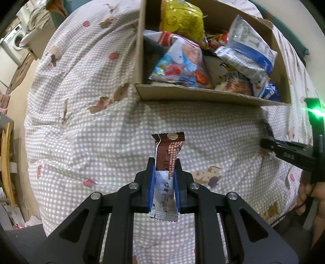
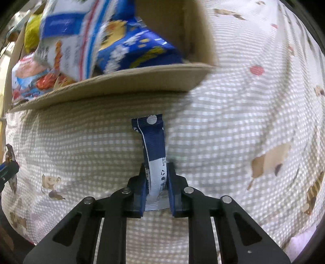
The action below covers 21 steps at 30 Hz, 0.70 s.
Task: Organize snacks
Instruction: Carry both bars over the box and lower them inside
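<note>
While my left gripper (image 1: 164, 162) pinches a brown snack bar (image 1: 169, 150) and my right gripper (image 2: 156, 168) a blue one (image 2: 153, 142), the cardboard box (image 1: 195, 94) at 12 o'clock holds mixed packets (yellow bag (image 1: 182, 18) rearmost).

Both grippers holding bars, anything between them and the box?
Only the box's own near wall. The left gripper holds a brown bar and the right gripper a blue bar, both over bare checked bedding short of the cardboard box. The box is already heaped with snack bags.
</note>
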### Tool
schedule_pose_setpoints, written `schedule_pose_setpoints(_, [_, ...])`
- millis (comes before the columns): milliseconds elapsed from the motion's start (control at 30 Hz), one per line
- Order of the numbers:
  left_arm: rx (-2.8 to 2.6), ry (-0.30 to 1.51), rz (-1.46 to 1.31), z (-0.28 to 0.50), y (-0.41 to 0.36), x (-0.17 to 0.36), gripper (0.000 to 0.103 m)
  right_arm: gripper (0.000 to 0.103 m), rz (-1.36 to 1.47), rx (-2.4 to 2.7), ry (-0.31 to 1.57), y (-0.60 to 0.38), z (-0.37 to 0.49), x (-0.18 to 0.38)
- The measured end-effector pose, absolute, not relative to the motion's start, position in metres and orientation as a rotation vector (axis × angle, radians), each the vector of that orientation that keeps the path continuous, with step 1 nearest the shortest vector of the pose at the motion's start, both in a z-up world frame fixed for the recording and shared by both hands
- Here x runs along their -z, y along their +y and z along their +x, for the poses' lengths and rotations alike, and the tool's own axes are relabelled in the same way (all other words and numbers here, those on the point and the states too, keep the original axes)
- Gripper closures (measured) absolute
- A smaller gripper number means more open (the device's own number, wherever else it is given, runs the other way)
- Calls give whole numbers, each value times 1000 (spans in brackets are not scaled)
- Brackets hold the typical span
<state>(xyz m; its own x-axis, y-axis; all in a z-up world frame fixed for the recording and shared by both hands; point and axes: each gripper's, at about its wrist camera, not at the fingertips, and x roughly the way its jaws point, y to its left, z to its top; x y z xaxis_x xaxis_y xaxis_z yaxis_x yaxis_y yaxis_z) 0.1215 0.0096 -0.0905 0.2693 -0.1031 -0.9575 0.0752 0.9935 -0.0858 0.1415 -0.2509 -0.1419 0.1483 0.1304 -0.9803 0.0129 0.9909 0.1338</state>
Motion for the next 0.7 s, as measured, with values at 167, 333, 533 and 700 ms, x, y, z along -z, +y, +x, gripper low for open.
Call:
schedule_pose_setpoints(167, [93, 1285, -35, 121, 14, 92, 90, 85, 188, -43, 1382, -275, 126, 129])
schedule_pose_setpoints(333, [74, 1270, -29, 121, 14, 94, 90, 85, 330, -32, 1331, -307, 99, 113])
schedule_pose_setpoints(533, [39, 1216, -59, 118, 22, 83, 90, 85, 451, -7, 1179, -337, 81, 74])
schedule_pose_setpoints(700, [11, 1134, -98, 114, 35, 64, 90, 85, 613, -36, 984, -367, 78, 38])
